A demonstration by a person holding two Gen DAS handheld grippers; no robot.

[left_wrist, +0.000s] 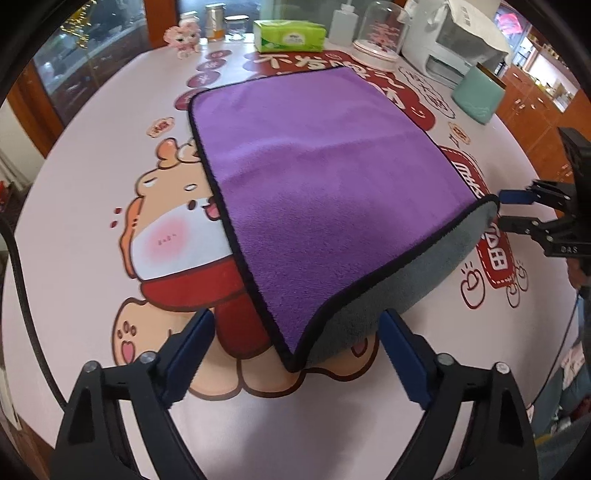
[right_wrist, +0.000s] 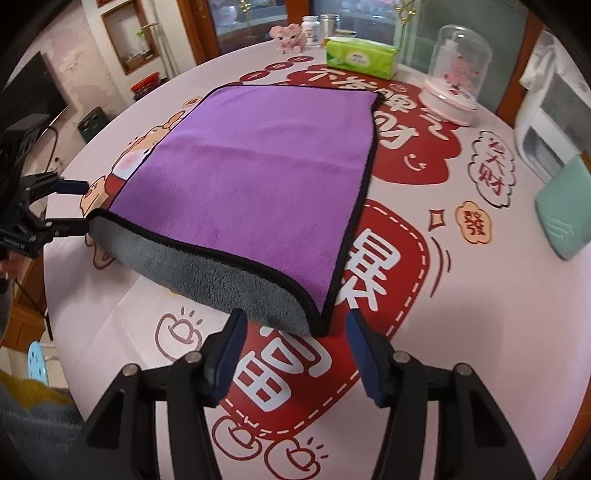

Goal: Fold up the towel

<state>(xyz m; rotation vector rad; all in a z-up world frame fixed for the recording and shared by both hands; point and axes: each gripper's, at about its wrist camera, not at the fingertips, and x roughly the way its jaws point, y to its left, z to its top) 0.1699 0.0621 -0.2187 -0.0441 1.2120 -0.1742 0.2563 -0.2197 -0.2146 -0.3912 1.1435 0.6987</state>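
A purple towel with a black hem and grey underside lies folded on the printed tablecloth; it also shows in the right wrist view. Its near edge bulges up, showing the grey side. My left gripper is open, its blue pads either side of the towel's near-left corner, not touching it. My right gripper is open just short of the near-right corner. Each gripper shows in the other's view, the right one and the left one, open beside the fold's ends.
At the table's far side stand a green tissue pack, a pink figurine, jars, a clear dome on a white base, a white appliance and a folded mint cloth. A black cable runs at left.
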